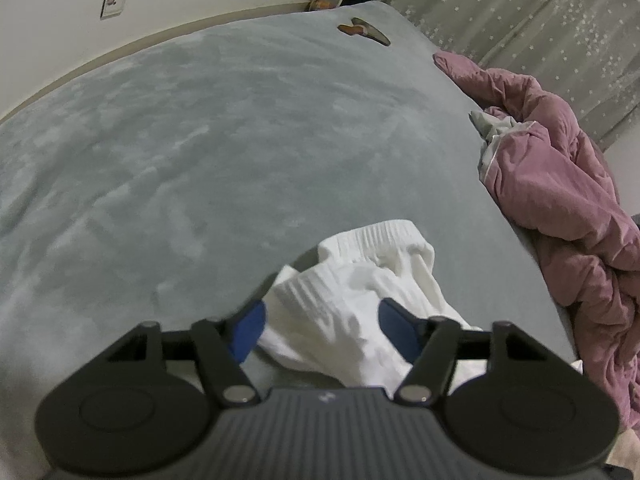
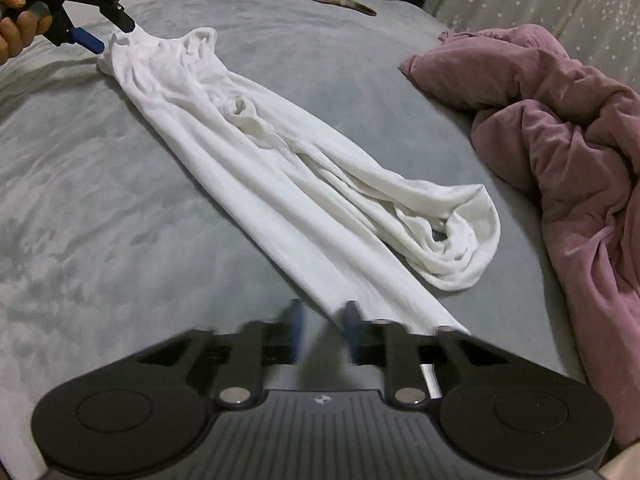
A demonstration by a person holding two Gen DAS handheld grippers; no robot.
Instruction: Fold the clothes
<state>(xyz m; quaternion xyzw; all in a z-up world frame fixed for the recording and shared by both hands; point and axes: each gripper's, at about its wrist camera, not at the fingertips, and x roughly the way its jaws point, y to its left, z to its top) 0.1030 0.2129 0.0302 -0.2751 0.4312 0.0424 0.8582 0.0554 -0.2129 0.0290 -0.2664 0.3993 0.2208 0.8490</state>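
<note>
Stretching diagonally from upper left to lower centre of the right-wrist frame, the white garment (image 2: pixel 256 160) lay on the grey bed (image 2: pixel 100 200). The left gripper (image 2: pixel 114 40) pinched its far end; the right gripper (image 2: pixel 322 316) stood open beside its near end.

The garment (image 2: pixel 280 168) is plain white with ribbed edging. The bed cover (image 1: pixel 180 140) is mottled grey-green plush. The quilt (image 2: pixel 560 128) at right is dusty mauve-pink. The far curtain (image 1: pixel 520 12) is pale grey-green, dotted with white stars. Each tool has black arms and blue pads (image 1: pixel 250 330).
</note>
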